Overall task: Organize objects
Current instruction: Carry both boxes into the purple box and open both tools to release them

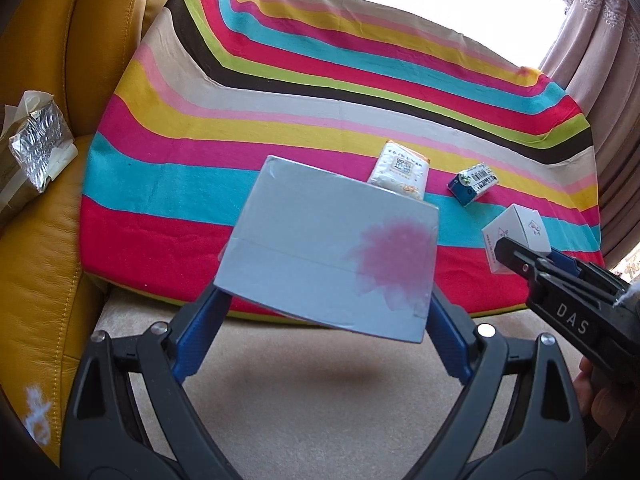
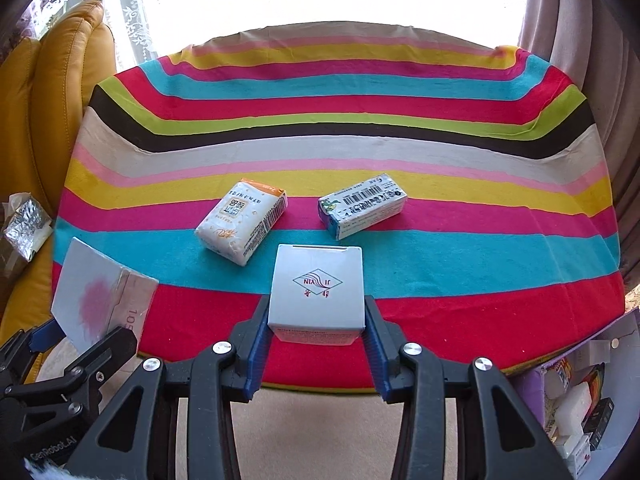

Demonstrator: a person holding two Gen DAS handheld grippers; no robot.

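Note:
My left gripper is shut on a pale blue box with a pink flower print, held above the near edge of the striped table; the box also shows in the right wrist view. My right gripper is shut on a small white box with a red and blue logo, also seen in the left wrist view. On the cloth lie a white tissue pack and a blue and white carton.
The striped cloth covers the table. A yellow leather sofa stands at the left with a foil-wrapped parcel on it. A purple bin holding several small items sits at the lower right. Curtains hang at the right. Beige carpet lies below.

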